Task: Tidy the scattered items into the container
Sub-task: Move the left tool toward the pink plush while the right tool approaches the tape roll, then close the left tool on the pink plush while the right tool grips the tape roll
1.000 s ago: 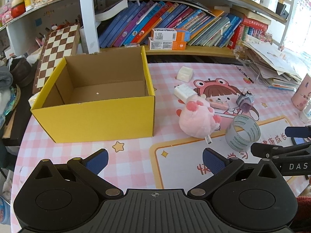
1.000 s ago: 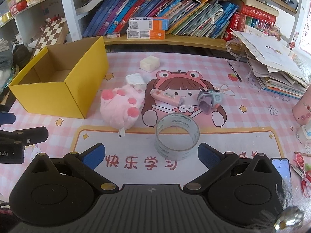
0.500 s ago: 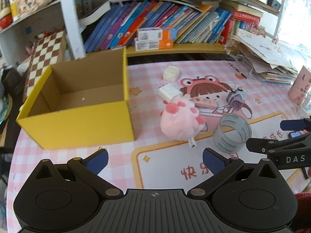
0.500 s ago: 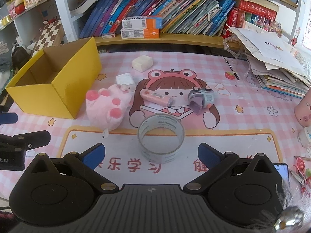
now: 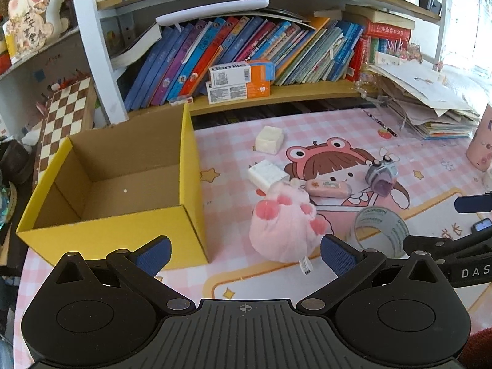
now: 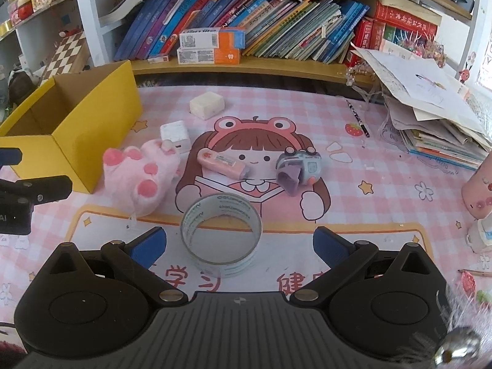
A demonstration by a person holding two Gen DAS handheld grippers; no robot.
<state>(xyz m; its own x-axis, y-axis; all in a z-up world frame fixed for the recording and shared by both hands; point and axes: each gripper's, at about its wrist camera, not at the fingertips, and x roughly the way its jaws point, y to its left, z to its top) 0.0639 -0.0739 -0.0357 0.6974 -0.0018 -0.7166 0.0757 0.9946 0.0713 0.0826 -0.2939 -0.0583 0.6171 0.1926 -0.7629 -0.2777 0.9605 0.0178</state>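
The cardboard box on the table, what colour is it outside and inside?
The cardboard box is yellow outside and plain brown inside; the left wrist view shows it best.

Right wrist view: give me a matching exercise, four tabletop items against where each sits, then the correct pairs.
Items:
1. tape roll
2. pink plush paw
3. yellow box
4. cream block

Places:
A. far left of the mat, open and empty
B. nearest, centred before the open right gripper
C. far side of the mat, toward the bookshelf
D. just right of the box

Pairs: 1-B, 2-D, 3-A, 4-C
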